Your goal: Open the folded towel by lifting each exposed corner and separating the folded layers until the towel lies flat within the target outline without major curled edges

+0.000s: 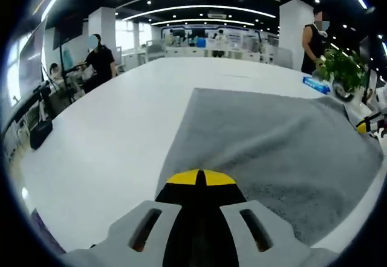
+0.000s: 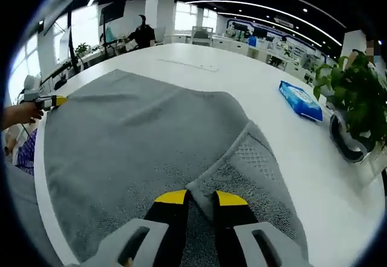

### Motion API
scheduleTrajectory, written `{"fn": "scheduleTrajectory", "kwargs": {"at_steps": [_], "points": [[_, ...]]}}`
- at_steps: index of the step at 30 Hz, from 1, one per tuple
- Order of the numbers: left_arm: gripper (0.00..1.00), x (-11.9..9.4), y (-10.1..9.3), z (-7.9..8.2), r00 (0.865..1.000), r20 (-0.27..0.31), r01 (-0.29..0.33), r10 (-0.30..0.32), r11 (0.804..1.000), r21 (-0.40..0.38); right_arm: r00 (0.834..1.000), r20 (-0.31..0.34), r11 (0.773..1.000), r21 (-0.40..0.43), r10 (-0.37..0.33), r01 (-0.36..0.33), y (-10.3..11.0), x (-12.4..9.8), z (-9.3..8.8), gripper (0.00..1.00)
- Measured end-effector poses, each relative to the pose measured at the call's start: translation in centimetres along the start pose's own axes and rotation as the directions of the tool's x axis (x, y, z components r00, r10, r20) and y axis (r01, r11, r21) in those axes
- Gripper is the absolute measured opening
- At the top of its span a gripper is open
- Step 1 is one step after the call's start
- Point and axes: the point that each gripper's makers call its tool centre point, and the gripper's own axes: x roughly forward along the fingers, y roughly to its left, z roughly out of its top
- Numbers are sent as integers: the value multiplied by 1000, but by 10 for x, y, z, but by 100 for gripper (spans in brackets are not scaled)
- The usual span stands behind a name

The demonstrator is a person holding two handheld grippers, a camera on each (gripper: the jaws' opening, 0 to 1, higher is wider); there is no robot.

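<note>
A grey towel [image 1: 272, 146] lies spread on the white table [image 1: 121, 128]. My left gripper [image 1: 200, 177] has its yellow tips pressed together on the towel's near corner, and the cloth rises to meet them. In the right gripper view the towel [image 2: 133, 134] stretches away, with a hemmed layer [image 2: 254, 152] turned up toward me. My right gripper [image 2: 201, 198] is shut on a raised ridge of that edge. The right gripper [image 1: 364, 125] shows at the towel's far side in the left gripper view. The left gripper [image 2: 48, 101], held by a hand, shows at the towel's left corner in the right gripper view.
A blue packet [image 2: 300, 99] [image 1: 316, 84] lies on the table beyond the towel. A potted plant [image 2: 354, 98] [image 1: 341, 67] stands by the table's edge. People stand at the far side of the room. Bare white tabletop [image 2: 199, 67] stretches beyond the towel.
</note>
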Motion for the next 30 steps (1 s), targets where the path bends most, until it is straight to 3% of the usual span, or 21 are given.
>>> {"fn": "scheduleTrajectory", "kwargs": {"at_steps": [3,9,16,21,26,30], "points": [[0,0,0,0,1000,1,-5,5,1000,1,999,-5,995,-86,-42,41,-12,-2,1,0],[0,1,0,0,1000,4,-8,8,1000,-8,996,22,994,-72,-82,83,-31,-9,8,0],[0,1,0,0,1000,0,-6,6,1000,-11,982,42,981,-45,-186,188,-78,-19,15,0],[0,1,0,0,1000,1,-11,11,1000,-16,955,46,955,42,-295,293,-123,-27,13,0],[0,1,0,0,1000,7,-14,14,1000,-14,929,68,923,158,-365,351,-154,-31,10,0],[0,2,1,0,1000,10,-19,19,1000,-18,908,59,899,180,-414,398,-180,-28,2,0]]}}
